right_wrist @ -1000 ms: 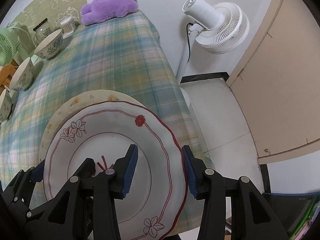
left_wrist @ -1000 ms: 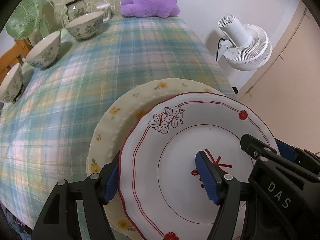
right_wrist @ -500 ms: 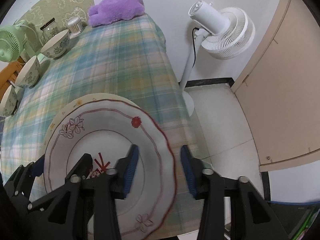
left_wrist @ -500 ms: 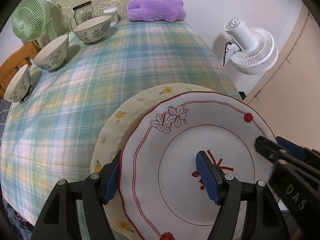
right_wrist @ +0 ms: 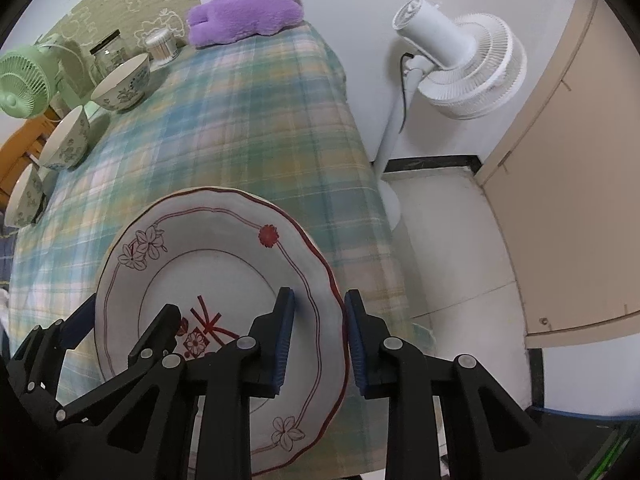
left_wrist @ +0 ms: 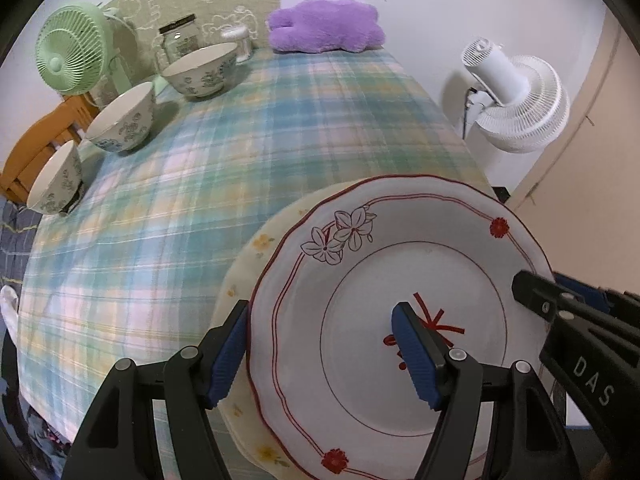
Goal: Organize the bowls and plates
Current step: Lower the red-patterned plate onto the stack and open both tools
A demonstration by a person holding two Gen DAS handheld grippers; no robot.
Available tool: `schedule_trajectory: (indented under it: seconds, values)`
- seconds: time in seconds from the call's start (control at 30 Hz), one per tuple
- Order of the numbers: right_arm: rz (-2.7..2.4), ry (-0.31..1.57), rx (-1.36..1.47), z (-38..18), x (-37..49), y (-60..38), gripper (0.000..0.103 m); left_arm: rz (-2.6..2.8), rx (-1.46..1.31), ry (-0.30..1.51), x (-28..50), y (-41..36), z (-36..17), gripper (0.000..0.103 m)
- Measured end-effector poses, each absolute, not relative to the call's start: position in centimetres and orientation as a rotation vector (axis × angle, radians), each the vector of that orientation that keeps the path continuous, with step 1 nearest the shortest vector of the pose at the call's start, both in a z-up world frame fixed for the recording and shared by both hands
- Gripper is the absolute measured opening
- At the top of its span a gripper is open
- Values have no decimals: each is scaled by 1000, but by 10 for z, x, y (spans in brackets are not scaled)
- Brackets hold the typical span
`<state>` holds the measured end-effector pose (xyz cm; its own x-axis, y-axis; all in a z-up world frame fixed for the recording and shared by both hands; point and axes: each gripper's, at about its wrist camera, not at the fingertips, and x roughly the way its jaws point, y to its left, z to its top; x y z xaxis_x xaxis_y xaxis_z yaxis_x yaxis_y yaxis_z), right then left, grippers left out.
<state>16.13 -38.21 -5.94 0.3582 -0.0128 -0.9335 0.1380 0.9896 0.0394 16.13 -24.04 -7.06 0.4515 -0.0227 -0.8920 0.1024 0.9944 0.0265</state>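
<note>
A white plate with a red rim line and flower prints [left_wrist: 400, 280] [right_wrist: 208, 272] is raised over a cream plate with yellow flowers [left_wrist: 256, 248] that lies on the plaid tablecloth. My left gripper [left_wrist: 320, 356] straddles the white plate's left rim, one finger under and one over, apparently gripping it. My right gripper [right_wrist: 318, 344] is shut on its right rim. Three floral bowls [left_wrist: 200, 68] [left_wrist: 124, 120] [left_wrist: 56, 180] stand in a row at the table's far left.
A green desk fan [left_wrist: 74, 52], a glass jar [left_wrist: 180, 40], a small white container [left_wrist: 240, 42] and a purple plush [left_wrist: 324, 26] sit at the table's far end. A white floor fan [right_wrist: 460, 60] stands right of the table. A wooden chair [left_wrist: 36, 140] is at left.
Both grippers have lifted the white plate off the cream plate and tilted it. The right gripper's jaws have closed in on the rim.
</note>
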Motion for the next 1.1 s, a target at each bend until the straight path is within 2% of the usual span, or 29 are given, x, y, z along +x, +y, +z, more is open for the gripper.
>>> schedule_trajectory:
  seconds: [0.43, 0.53, 0.7, 1.0, 1.1]
  values:
    - [-67, 1230, 80, -66, 166, -365, 28, -18, 129, 1087, 164, -236, -74, 72]
    - [-79, 1227, 69, -67, 166, -364, 27, -13, 141, 1080, 164, -238, -76, 75]
    - [-70, 1216, 85, -66, 164, -367, 27, 2, 118, 1107, 165, -234, -79, 87]
    - [-64, 1206, 103, -63, 160, -370, 27, -17, 83, 1103, 160, -223, -72, 95]
    - [-58, 1201, 108, -59, 159, -369, 31, -37, 69, 1096, 157, -218, -66, 95]
